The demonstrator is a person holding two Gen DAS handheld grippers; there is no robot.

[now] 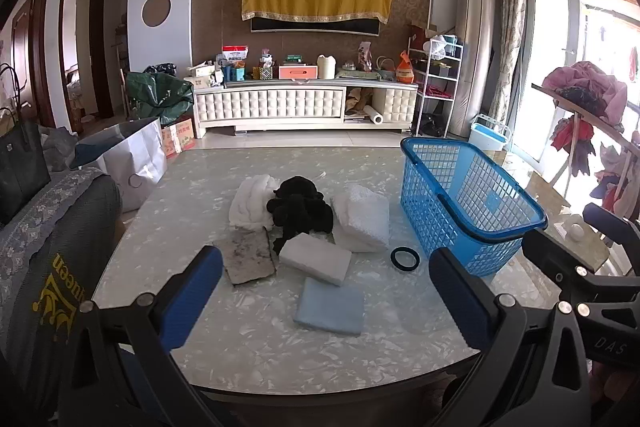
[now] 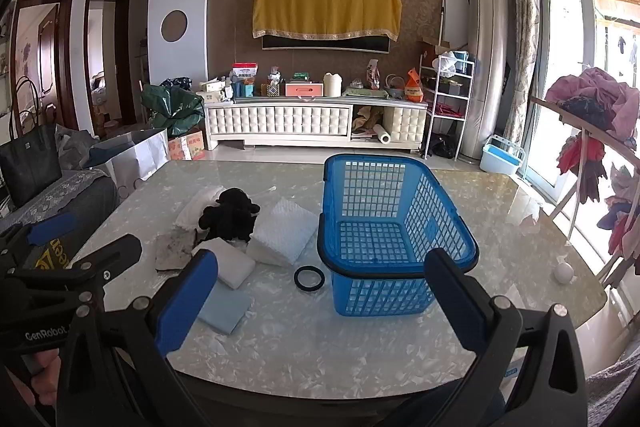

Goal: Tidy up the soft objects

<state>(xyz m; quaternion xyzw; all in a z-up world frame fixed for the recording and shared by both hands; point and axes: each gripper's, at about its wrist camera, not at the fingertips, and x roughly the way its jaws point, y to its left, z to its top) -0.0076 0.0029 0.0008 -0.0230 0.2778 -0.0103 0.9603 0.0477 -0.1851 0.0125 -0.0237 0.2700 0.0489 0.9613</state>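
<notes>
On the marble table [image 1: 248, 347] lie several soft things: a white fluffy towel [image 1: 250, 205], a black plush toy [image 1: 300, 213], a white textured foam pad [image 1: 364, 223], a white sponge block [image 1: 316, 259], a dirty grey sponge [image 1: 250, 261] and a pale blue folded cloth [image 1: 332, 307]. An empty blue plastic basket [image 1: 468, 211] [image 2: 384, 231] stands to their right. My left gripper [image 1: 326, 307] hangs open above the blue cloth, holding nothing. My right gripper [image 2: 320, 307] is open in front of the basket, also holding nothing.
A black rubber ring [image 1: 405, 258] [image 2: 308, 278] lies beside the basket. A small white ball [image 2: 563, 271] rests near the table's right edge. A sofa with a grey cover [image 1: 48, 227] stands left, a clothes rack [image 2: 592, 131] right, a TV cabinet [image 1: 304, 103] behind.
</notes>
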